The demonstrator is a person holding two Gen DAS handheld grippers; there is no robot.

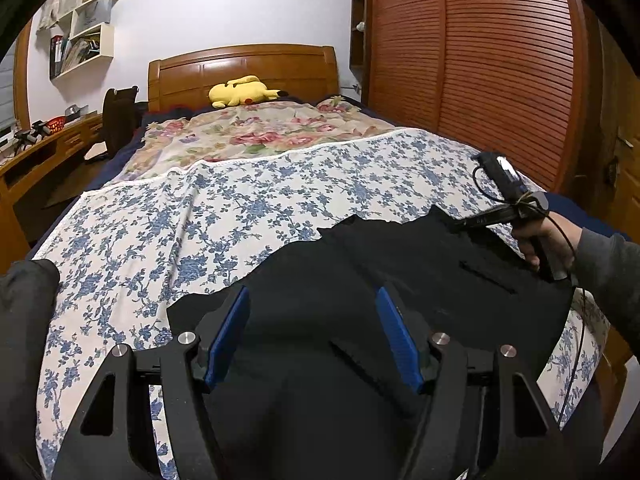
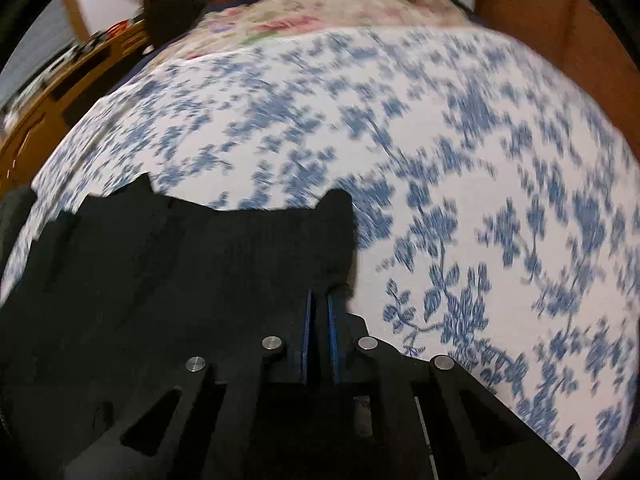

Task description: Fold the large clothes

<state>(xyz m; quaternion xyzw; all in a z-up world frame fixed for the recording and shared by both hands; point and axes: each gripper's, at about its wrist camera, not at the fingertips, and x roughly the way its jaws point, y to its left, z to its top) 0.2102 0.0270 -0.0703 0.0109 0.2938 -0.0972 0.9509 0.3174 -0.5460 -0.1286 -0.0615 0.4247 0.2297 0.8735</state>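
On the bed's blue-flowered sheet [image 1: 256,208] lay a black garment [image 1: 320,280]. The left gripper [image 1: 312,336] hovered over it, fingers [image 1: 228,336] wide apart, empty. The right gripper's [image 2: 319,308] fingers were pinched together on the garment's edge.

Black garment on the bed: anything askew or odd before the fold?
The black fabric garment on the blue-flowered white bedsheet lies uneven: its far edge is jagged, with two corners poking up. The right claw is shut at its right edge; the left claw is open above the cloth. No damage shows.
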